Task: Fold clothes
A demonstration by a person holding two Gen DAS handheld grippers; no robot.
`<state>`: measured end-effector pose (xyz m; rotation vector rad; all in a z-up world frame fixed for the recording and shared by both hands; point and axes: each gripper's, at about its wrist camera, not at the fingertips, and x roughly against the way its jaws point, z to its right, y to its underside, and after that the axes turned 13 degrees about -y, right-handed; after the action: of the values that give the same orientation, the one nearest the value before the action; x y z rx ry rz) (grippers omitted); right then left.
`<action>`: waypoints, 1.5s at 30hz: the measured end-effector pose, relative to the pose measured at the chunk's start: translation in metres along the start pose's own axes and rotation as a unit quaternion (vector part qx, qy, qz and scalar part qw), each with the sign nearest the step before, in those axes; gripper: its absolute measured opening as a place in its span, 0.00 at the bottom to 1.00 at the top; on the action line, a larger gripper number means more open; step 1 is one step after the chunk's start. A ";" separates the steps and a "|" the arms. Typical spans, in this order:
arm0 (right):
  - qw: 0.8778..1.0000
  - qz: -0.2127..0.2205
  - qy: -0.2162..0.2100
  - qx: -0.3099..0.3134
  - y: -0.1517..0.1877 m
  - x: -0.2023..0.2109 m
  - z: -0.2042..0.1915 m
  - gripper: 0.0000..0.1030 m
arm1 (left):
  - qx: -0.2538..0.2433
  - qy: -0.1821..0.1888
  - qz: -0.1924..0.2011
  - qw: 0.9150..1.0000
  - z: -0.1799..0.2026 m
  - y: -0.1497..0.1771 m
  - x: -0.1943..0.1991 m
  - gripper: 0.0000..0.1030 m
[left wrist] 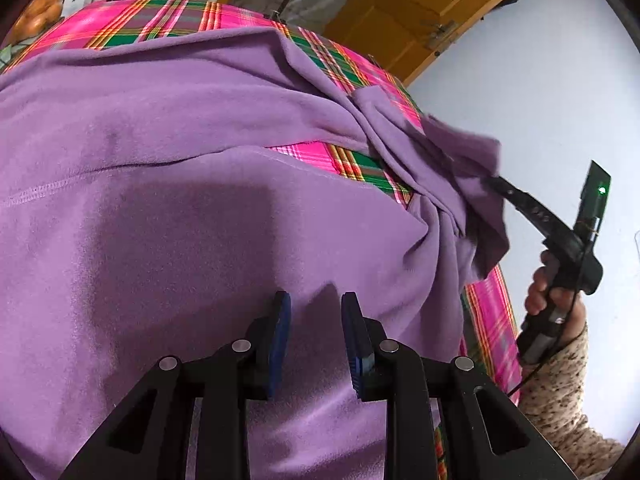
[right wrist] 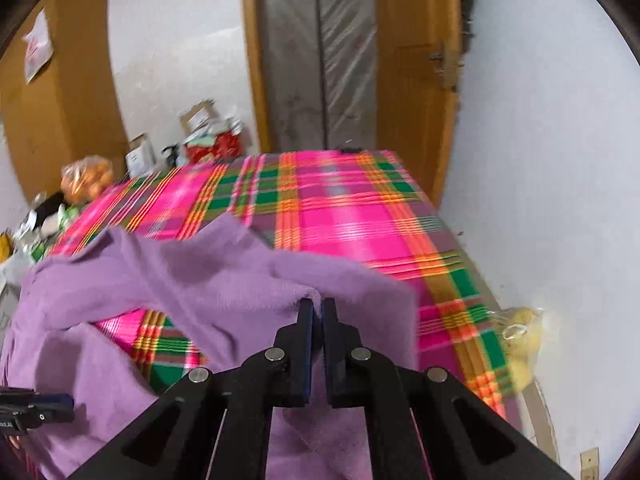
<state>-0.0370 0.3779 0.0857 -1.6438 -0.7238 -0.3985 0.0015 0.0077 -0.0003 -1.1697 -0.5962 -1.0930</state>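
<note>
Bright, even light; right view motion-blurred, left sharp with a soft shadow at 7 o'clock; fisheye-bent, dark-cornered edges.

Left wrist view: close above the purple garment (left wrist: pixel 200 200), facing forward along its tongs (left wrist: pixel 316 320). Right wrist view: higher, facing across the plaid bed (right wrist: pixel 340 208) toward the door (right wrist: pixel 416 80). Shared: garment, bed, door.

The purple garment (left wrist: pixel 200 200) under the left gripper (left wrist: pixel 316 312) is soft, matt fleece with a fuzzy nap and a stitched seam. The plaid cloth (right wrist: pixel 340 216) ahead of the right gripper (right wrist: pixel 318 312) looks smooth and slightly shiny. Both tools are matt black plastic with bright metal pins; the blue pads (left wrist: pixel 282 320) are perhaps rubber. The door (right wrist: pixel 416 80) beyond is varnished wood.
</note>
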 end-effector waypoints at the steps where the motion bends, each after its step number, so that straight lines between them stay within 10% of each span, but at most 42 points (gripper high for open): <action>1: 1.000 0.007 0.005 -0.006 0.000 0.006 0.005 0.04 | 0.000 0.001 0.000 1.000 0.001 0.000 0.000 0.26; 45: 0.967 0.106 0.161 -0.164 0.046 0.136 0.138 0.04 | -0.061 0.030 -0.031 0.997 0.046 0.019 -0.008 0.26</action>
<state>0.0755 0.5409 0.1076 -1.8853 -0.2422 -0.6387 0.0225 0.0537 0.0002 -1.2267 -0.5272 -1.2266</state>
